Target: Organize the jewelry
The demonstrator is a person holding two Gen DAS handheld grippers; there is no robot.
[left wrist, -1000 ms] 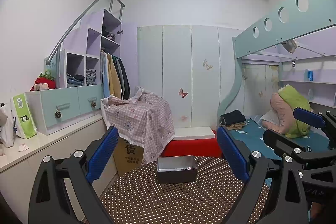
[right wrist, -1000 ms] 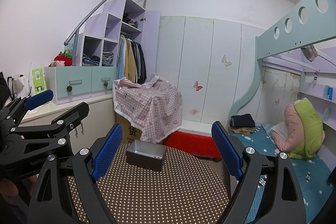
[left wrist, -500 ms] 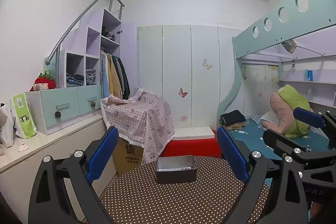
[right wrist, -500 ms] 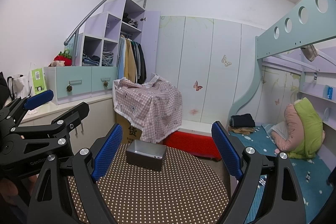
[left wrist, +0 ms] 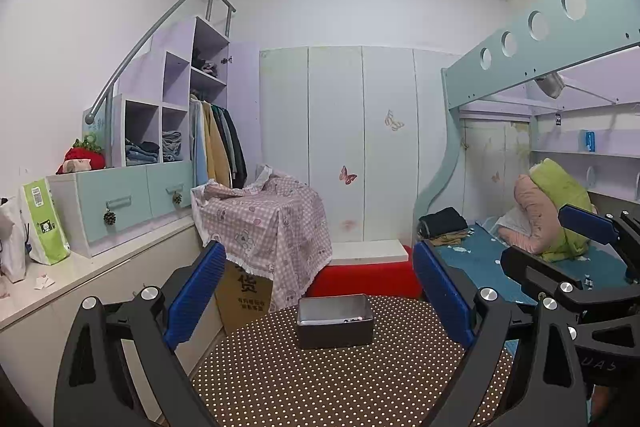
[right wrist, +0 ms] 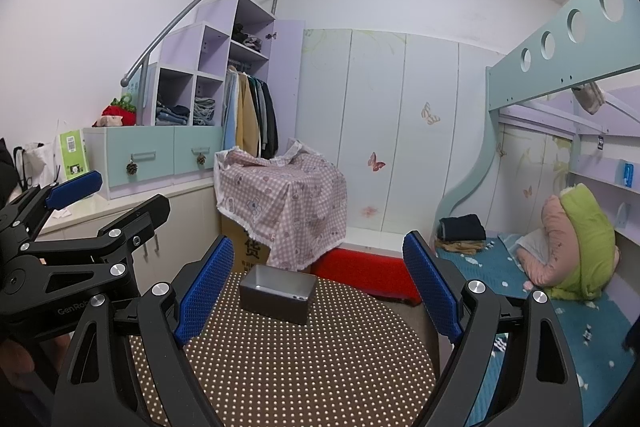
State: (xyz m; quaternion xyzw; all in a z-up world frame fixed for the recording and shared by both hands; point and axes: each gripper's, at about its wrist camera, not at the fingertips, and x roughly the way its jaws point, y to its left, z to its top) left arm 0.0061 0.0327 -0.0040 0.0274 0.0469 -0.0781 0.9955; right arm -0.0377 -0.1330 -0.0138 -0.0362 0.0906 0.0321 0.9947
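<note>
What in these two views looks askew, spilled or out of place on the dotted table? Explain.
Nothing stands out. The grey box sits upright on the dotted table, unspilled, with a few small items barely visible inside. Both the left gripper and the right gripper are open and empty.

wardrobe (left wrist: 352, 147): butterfly stickers | checked cloth (left wrist: 272, 223) draped over cardboard box (left wrist: 244, 291) | bunk bed (left wrist: 532, 67): green pillow (left wrist: 560, 195) | shelves (left wrist: 160, 123): folded clothes

A matt metal box (left wrist: 335, 319) sits on a dotted brown tablecloth (left wrist: 340, 379); claw pads (left wrist: 196, 293) ribbed blue.
</note>
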